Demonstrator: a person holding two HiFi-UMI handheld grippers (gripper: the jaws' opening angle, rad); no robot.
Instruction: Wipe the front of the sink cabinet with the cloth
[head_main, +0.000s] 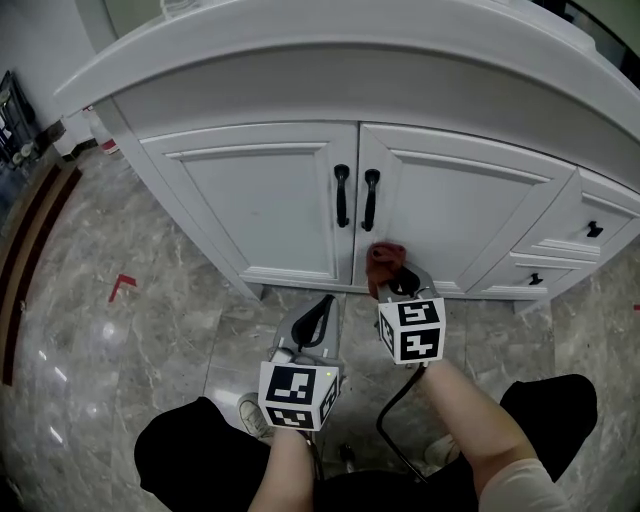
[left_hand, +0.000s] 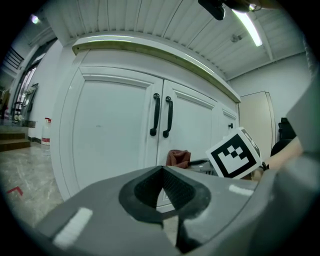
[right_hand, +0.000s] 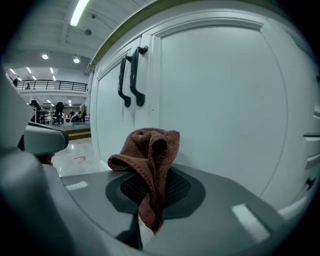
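The cloth (right_hand: 150, 160), a reddish-brown knitted rag, looks soft, light and floppy. The right gripper (right_hand: 148, 210) has it pinched by a fold, bunched up just below the black door handles (head_main: 342, 195) of the white sink cabinet (head_main: 260, 190). The left gripper (left_hand: 161, 192) is closed on nothing. The painted doors look smooth and the marble floor (head_main: 150, 330) is glossy.

A red tape mark (head_main: 121, 287) lies on the glossy marble floor (head_main: 130, 360).
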